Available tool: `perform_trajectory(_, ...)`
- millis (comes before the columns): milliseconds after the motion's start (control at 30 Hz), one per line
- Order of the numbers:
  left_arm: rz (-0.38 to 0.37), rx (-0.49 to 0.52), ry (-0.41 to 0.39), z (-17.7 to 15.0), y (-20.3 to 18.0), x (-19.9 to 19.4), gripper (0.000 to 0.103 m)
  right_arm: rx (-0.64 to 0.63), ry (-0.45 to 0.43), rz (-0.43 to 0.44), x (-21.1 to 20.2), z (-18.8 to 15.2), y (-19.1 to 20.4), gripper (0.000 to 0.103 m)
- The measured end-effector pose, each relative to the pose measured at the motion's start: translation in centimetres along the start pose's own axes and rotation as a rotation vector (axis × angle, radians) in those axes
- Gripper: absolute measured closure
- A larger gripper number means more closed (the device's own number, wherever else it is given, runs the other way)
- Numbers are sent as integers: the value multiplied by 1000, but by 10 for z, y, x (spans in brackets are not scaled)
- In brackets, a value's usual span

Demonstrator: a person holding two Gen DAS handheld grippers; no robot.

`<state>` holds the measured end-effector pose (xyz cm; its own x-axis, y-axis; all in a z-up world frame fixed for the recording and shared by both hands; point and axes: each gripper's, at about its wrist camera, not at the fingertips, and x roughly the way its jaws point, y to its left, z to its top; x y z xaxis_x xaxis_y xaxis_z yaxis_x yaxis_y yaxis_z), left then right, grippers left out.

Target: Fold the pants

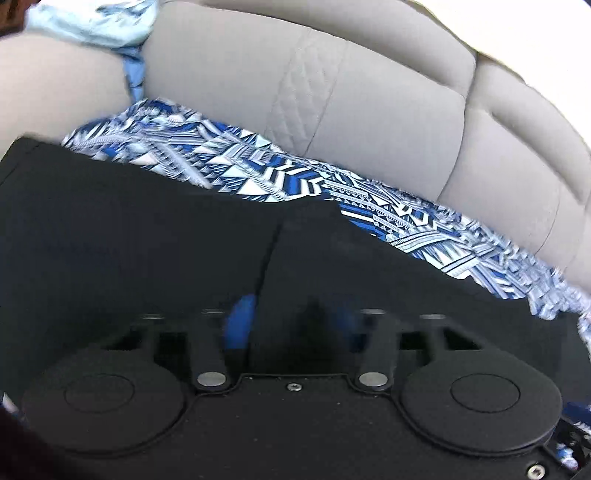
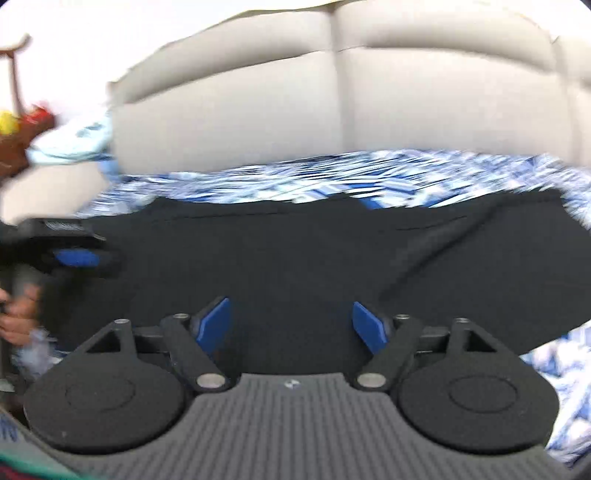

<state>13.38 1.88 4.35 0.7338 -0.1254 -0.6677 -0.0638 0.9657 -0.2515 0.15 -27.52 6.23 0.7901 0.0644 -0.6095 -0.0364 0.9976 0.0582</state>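
Black pants (image 2: 295,258) lie spread flat across a blue-and-white geometric-print cloth (image 1: 280,177) that covers the seat of a beige sofa (image 2: 332,110), the sofa's padded back cushions rising behind them. The right gripper (image 2: 291,325) hangs low over the near edge of the pants, its blue-padded fingers (image 2: 216,323) standing wide apart with only dark fabric showing between them and nothing pinched. At the left edge of the right wrist view, the left gripper (image 2: 75,256) reaches over the pants, a person's hand (image 2: 18,317) wrapped around its handle. In the left wrist view, its blue fingers (image 1: 240,317) are blurred against the black fabric; they look drawn fairly close together, but whether they pinch a fold of the pants cannot be told. A crumpled light-blue garment (image 1: 92,22) rests by the sofa's arm.
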Motion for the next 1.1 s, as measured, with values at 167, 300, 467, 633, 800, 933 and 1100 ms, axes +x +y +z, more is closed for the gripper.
perform_trajectory(167, -31, 77, 0, 18, -29, 27, 93, -70, -36, -48, 13, -3, 11, 24)
perform_trajectory(300, -33, 101, 5, 28, -40, 37, 91, -19, -88, -100, 35, 16, 6, 26)
perform_trajectory(467, 15, 141, -4, 21, -27, 21, 84, -7, -21, -189, 77, 33, -13, 35)
perform_trajectory(633, 50, 172, -4, 2, -4, -11, 79, 31, -32, -241, 75, 30, -39, 35)
perform_trajectory(800, -9, 212, -69, -16, -20, -52, 62, 95, -78, -86, 52, 30, -47, 35)
perform_trajectory(933, -68, 322, -117, -30, -61, -64, 62, 21, -57, -1, 50, 35, -24, 36)
perform_trajectory(1100, -94, 406, -36, -54, -93, -52, 68, -58, 0, 66, 51, 33, 3, 52)
